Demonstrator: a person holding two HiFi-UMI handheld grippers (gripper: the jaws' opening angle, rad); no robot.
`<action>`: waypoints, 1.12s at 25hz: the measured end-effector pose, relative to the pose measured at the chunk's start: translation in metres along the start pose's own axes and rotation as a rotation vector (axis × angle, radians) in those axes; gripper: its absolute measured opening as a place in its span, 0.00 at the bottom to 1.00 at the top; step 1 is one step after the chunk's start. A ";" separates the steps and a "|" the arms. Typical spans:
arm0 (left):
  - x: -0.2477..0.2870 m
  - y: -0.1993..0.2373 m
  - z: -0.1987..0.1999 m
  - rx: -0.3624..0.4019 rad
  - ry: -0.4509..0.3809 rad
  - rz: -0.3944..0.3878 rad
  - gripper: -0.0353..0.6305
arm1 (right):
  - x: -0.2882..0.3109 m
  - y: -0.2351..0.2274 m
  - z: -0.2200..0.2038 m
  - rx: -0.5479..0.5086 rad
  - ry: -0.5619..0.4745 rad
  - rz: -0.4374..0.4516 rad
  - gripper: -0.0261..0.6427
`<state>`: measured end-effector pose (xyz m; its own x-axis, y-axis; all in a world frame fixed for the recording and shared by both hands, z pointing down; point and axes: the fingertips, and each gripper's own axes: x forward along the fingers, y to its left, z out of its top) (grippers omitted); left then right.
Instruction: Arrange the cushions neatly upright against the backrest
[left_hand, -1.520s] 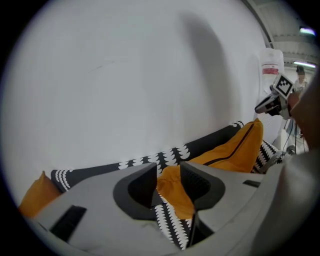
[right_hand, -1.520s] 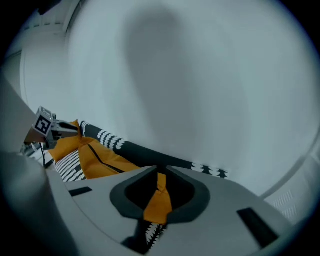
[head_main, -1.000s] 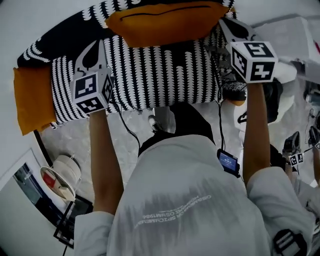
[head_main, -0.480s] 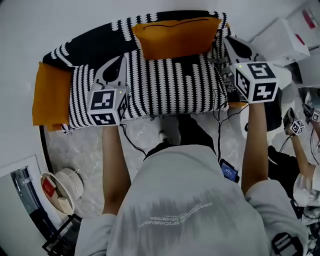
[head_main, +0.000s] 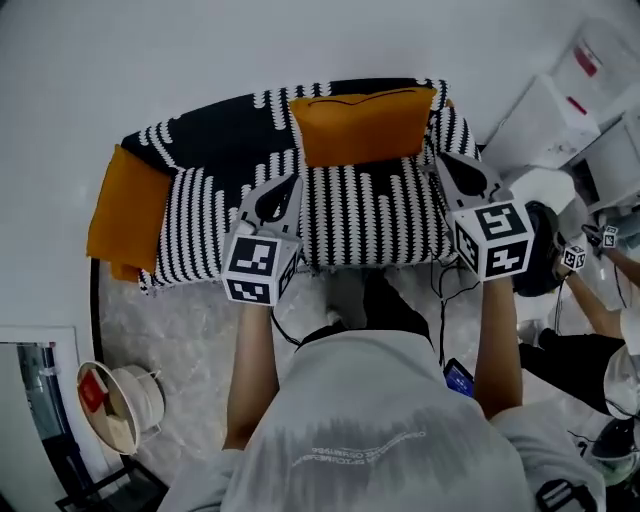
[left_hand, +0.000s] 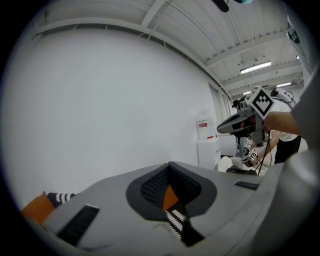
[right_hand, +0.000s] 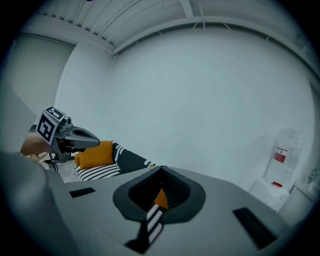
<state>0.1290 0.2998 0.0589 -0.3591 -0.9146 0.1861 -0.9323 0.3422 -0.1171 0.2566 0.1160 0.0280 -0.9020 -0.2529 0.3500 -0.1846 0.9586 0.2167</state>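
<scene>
- The sofa (head_main: 370, 215), in a black-and-white striped cover, stands against a white wall.
- One orange cushion (head_main: 362, 125) stands on the seat against the backrest, right of the middle, with its long side along the back edge.
- A second orange cushion (head_main: 125, 210) sits at the sofa's left end, by the armrest and turned across the first one. The right gripper view shows it (right_hand: 95, 154) above the striped seat.
- The left gripper (head_main: 292, 182) hangs over the seat's front edge, left of the middle. Its jaws are together with nothing between them, and the narrow slit behind the tips shows only a cushion and the stripes beyond (left_hand: 169, 165).
- The right gripper (head_main: 443, 160) hangs over the seat's front right corner. Its jaws are closed and empty too (right_hand: 161, 170).
- Neither gripper touches a cushion, and both point toward the backrest.
- A white pail (head_main: 120, 400) stands on the floor at lower left.
- White cabinets (head_main: 545, 125) stand beyond the sofa's right end.
</scene>
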 end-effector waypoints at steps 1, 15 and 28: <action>-0.004 -0.005 0.005 0.015 -0.001 -0.001 0.09 | -0.008 0.002 0.001 0.000 -0.008 -0.006 0.04; -0.045 -0.003 0.041 0.061 -0.032 0.081 0.09 | -0.047 0.021 0.024 -0.016 -0.075 -0.007 0.04; -0.025 0.008 0.032 0.076 -0.009 0.075 0.09 | -0.021 0.015 0.019 -0.027 -0.045 0.005 0.04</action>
<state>0.1320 0.3186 0.0222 -0.4271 -0.8889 0.1655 -0.8966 0.3927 -0.2044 0.2652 0.1383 0.0072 -0.9195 -0.2413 0.3102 -0.1699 0.9558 0.2399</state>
